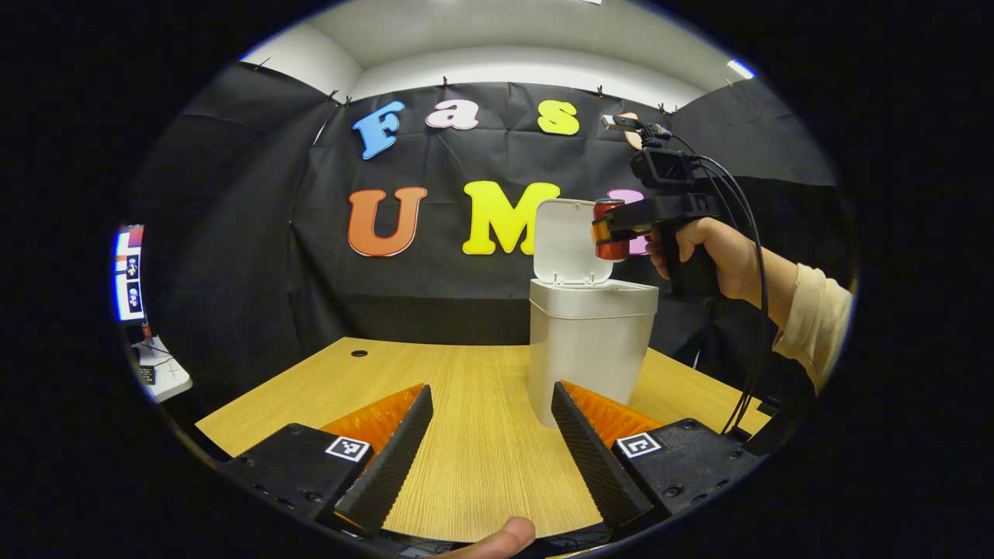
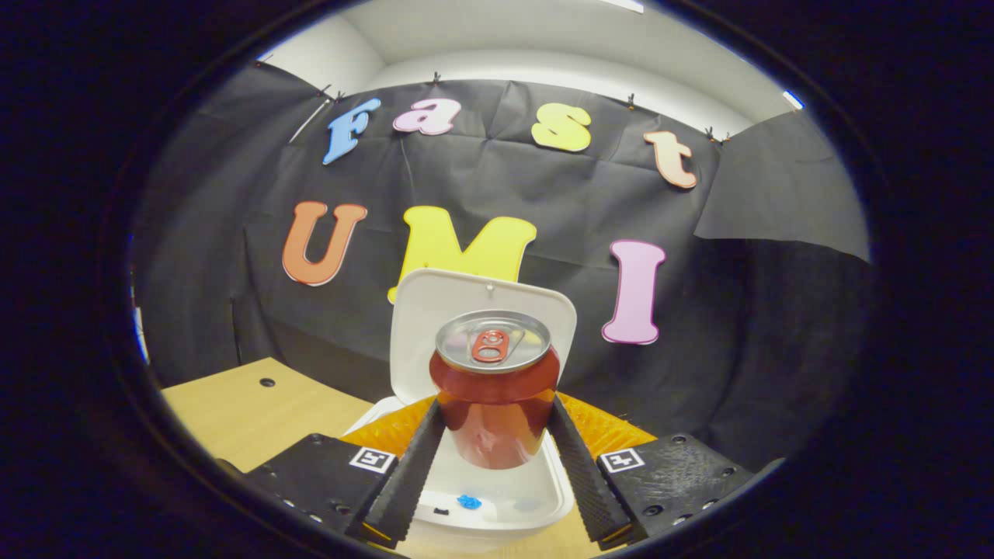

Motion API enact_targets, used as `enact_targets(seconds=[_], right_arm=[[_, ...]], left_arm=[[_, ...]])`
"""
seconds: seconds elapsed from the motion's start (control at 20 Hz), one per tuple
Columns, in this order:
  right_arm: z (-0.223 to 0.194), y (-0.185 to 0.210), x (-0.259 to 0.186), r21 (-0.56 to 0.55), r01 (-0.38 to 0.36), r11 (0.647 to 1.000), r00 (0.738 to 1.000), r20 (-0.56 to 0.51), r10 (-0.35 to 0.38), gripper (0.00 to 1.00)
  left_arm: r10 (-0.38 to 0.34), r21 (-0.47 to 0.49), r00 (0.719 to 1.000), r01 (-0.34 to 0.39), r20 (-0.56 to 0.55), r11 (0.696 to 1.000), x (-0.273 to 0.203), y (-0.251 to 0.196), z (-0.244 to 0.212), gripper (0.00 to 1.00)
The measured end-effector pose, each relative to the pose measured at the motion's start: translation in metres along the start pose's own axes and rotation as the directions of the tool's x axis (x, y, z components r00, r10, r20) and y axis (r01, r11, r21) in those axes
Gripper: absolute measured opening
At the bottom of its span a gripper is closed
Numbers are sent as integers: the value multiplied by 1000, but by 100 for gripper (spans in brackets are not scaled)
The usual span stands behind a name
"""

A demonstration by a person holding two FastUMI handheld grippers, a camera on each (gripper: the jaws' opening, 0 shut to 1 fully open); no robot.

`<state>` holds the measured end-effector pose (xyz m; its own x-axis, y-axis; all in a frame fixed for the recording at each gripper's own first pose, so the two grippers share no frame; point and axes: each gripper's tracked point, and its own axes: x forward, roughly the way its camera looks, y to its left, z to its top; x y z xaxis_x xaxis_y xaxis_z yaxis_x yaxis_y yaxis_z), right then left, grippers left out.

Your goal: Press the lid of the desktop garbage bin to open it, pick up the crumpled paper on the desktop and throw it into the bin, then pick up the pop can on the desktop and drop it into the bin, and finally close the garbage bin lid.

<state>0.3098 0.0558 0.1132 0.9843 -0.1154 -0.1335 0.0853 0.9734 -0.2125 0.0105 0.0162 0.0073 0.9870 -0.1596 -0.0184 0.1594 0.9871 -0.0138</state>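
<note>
Pop can (image 2: 494,388) clamped upright by right hand-held gripper (image 2: 494,446) above open bin (image 1: 590,349) | left hand-held gripper (image 1: 489,435) agape, empty

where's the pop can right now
The pop can is upright between the right gripper fingers, held above the open bin, in front of its raised lid.

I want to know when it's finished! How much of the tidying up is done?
The bin lid is already up, and no crumpled paper lies on the table, so it is probably binned. The right gripper holds the pop can over the open bin. Left: drop the can and close the lid. The left gripper waits open.
</note>
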Motion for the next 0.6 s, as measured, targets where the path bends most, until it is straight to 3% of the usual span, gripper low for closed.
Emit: enact_targets(seconds=[0.3,0.45,0.6], right_arm=[[-23,6,32,-9,30,1000,997,-70,-30,80],[-35,8,35,30,24,999,994,-106,-21,81],[-26,9,28,0,32,999,996,-85,-32,84]], left_arm=[[8,-24,1000,-8,-27,1000,6,9,-7,99],[22,-11,999,-22,-28,1000,7,15,-6,99],[27,-23,999,-28,-45,999,9,16,-12,99]])
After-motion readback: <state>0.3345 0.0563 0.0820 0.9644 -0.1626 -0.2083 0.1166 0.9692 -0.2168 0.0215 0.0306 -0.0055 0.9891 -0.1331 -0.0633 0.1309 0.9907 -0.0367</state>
